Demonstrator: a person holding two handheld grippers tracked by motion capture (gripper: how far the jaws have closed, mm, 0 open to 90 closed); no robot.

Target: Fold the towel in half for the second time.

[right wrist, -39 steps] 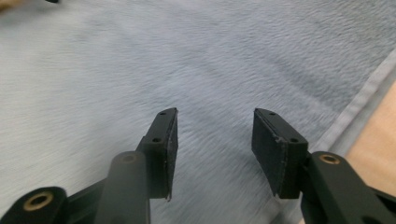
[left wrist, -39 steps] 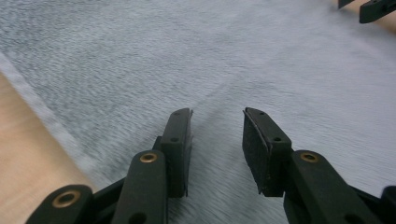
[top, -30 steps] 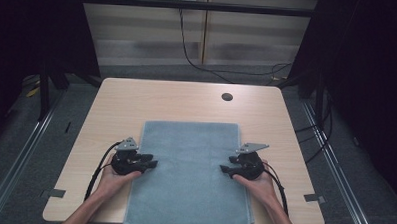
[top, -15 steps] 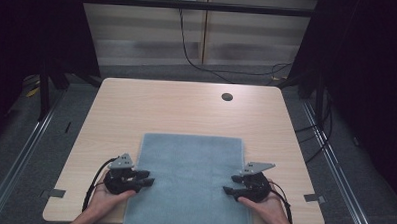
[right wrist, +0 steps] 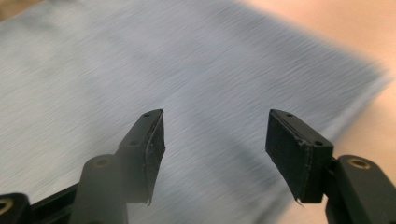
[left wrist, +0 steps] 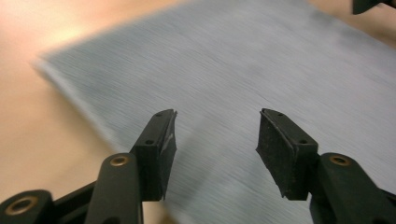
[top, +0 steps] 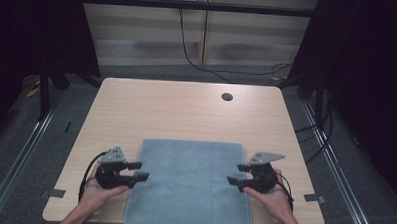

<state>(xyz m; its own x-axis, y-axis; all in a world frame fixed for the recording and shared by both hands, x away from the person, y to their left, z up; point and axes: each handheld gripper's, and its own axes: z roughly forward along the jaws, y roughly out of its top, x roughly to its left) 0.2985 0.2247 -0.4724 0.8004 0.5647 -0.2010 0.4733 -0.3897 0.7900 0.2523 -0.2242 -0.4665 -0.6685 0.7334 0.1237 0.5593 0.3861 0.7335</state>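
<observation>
A blue-grey towel point(top: 191, 184) lies flat on the near half of the wooden table point(top: 176, 111), and its near end runs past the table's front edge. My left gripper point(top: 138, 171) hovers at the towel's left edge and my right gripper point(top: 237, 174) at its right edge. Both have just been opening their jaws and hold nothing. In the left gripper view the left gripper point(left wrist: 217, 114) stands open above the blurred towel point(left wrist: 243, 70). In the right gripper view the right gripper point(right wrist: 215, 113) stands open over the towel point(right wrist: 140, 60) near its edge.
A dark round hole point(top: 227, 97) sits in the table's far right part. Tape marks point(top: 57, 192) lie at the near corners. Metal rails point(top: 25, 151) run along the floor on both sides, and a black cable point(top: 198, 57) trails behind the table.
The towel has slid toward the near edge with both hands. Both grippers have let go of its side edges, opened and lifted slightly.
</observation>
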